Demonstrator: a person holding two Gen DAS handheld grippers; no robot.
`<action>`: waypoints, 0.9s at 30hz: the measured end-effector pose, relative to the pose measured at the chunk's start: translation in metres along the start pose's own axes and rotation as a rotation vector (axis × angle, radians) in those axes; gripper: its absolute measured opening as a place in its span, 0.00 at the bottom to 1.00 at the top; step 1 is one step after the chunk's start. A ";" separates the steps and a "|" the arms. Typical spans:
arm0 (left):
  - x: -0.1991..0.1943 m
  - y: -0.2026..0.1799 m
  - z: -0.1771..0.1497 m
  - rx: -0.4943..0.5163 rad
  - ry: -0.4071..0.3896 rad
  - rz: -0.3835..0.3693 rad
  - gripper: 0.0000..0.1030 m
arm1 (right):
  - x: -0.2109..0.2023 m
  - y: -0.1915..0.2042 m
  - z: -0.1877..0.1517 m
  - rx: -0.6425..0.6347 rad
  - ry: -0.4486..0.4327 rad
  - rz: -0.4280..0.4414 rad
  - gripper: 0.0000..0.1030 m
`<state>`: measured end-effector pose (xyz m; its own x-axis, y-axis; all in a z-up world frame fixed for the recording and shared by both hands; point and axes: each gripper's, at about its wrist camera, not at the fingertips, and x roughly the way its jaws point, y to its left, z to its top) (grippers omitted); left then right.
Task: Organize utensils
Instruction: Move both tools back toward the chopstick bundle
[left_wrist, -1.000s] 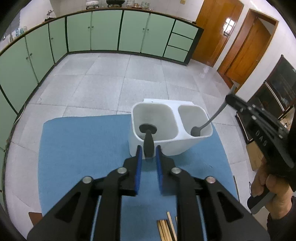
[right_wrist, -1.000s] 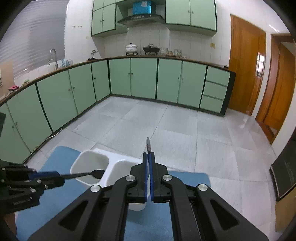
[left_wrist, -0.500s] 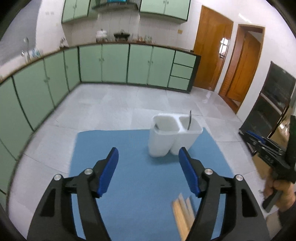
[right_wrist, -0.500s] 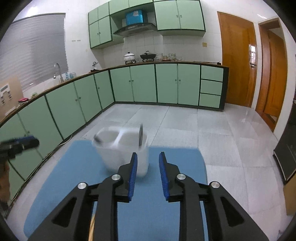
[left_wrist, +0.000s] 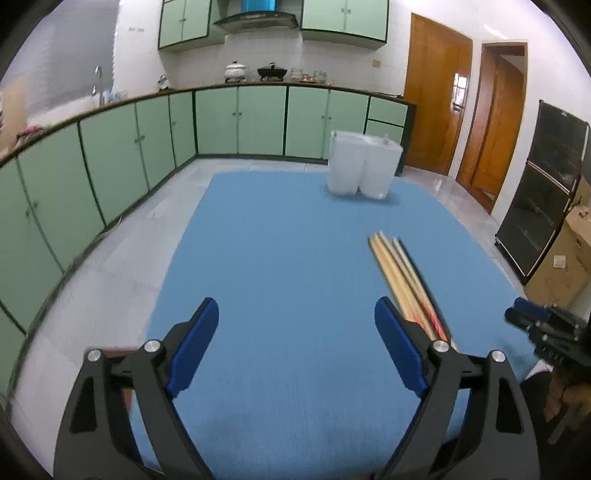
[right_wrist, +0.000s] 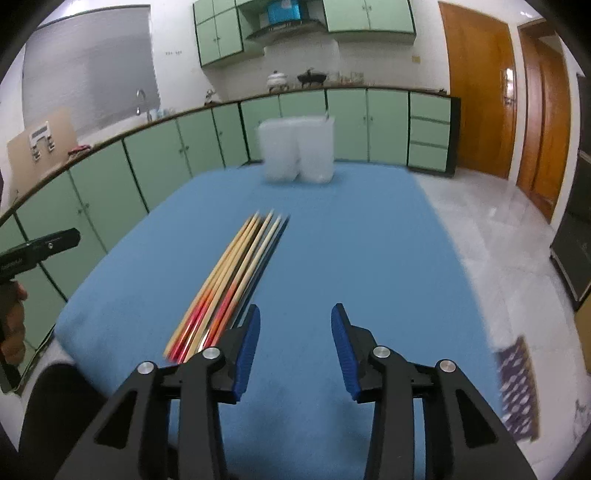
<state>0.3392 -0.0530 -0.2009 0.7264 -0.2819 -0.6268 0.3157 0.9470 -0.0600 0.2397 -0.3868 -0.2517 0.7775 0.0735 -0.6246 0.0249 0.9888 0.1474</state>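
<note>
Wooden chopsticks (right_wrist: 236, 273) lie in a loose bundle on the blue mat (right_wrist: 362, 251), their pale tapered tips pointing toward the far edge and their red-painted grip ends nearest the grippers. A darker pair lies along the bundle's right side in the right wrist view. They look light, stiff and slender, and probably smooth enough to roll or slide apart when nudged. A sound hold would be across the thicker painted part, with the pads pinching several sticks square across their length, low to the mat so none slips out underneath.

At the far edge of the mat stands the white two-compartment utensil holder (left_wrist: 364, 168), well apart from the chopsticks; a thin handle tip shows above its right compartment.

Both grippers hold nothing. The left gripper (left_wrist: 297, 345) has its jaws spread wide, having just been opening, with only bare mat between them and the chopsticks just beside its right finger. The right gripper (right_wrist: 293, 343) is about half open, its jaws also having just been opening, with the bundle's red ends just left of its left finger.

Beyond the mat are a grey tiled floor, green cabinets (left_wrist: 258, 118) and wooden doors (left_wrist: 436, 99).
</note>
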 end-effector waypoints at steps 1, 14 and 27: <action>-0.001 -0.002 -0.011 0.005 0.007 0.004 0.82 | 0.003 0.006 -0.008 -0.007 0.022 0.013 0.40; 0.010 -0.024 -0.059 0.028 0.086 -0.052 0.82 | 0.032 0.038 -0.030 -0.154 0.044 -0.020 0.39; 0.047 -0.063 -0.075 0.168 0.163 -0.070 0.82 | 0.040 0.026 -0.027 -0.194 0.021 0.056 0.44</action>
<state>0.3080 -0.1148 -0.2849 0.5952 -0.3038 -0.7439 0.4688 0.8832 0.0144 0.2543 -0.3543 -0.2937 0.7608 0.1302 -0.6358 -0.1414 0.9894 0.0334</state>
